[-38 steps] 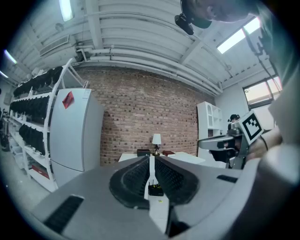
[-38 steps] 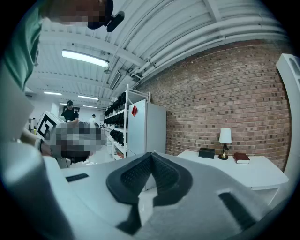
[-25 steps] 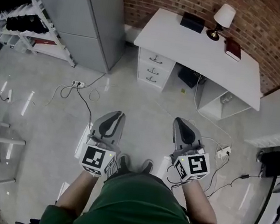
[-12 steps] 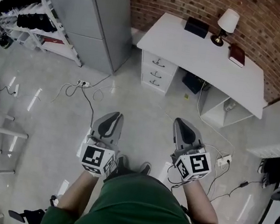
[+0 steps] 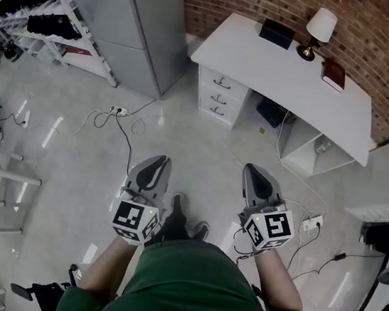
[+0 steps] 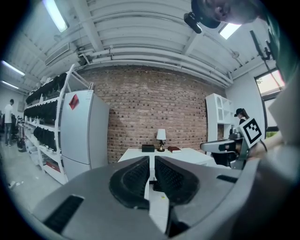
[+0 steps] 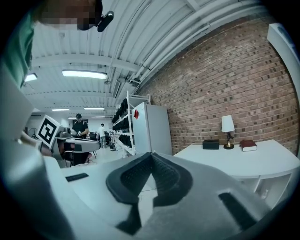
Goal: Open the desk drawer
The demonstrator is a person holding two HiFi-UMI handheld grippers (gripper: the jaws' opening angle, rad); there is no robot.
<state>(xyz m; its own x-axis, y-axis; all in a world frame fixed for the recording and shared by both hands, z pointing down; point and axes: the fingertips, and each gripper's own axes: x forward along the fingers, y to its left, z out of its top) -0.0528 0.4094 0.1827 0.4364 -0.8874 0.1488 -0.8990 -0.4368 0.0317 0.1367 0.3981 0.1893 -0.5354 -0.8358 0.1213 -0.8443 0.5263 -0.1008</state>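
while both tools hang low over the floor, well short of the desk, the drawers stay out of reach. the left tool has its pads all but together, a thin slit between them and nothing in it. the right tool has its tips pressed together, also empty. the two are held side by side and apart, pointing toward the desk.

the drawers form a stack of three under the desk's left end, all closed, their fronts facing the open floor. the top one sits just under the desk's edge. on the desk's far side, along the brick wall, stand a box, a lamp and a book. a grey cabinet stands just left of the drawers, with a narrow strip of floor between them. the floor between tools and drawers is open. cables trail across it on the left, and more lie by the right tool.

compared with half a second ago, the tools hold the same place in the head view and the same closure. the desk has shifted only slightly up and right. a dark shoe now reaches farther forward between the tools.
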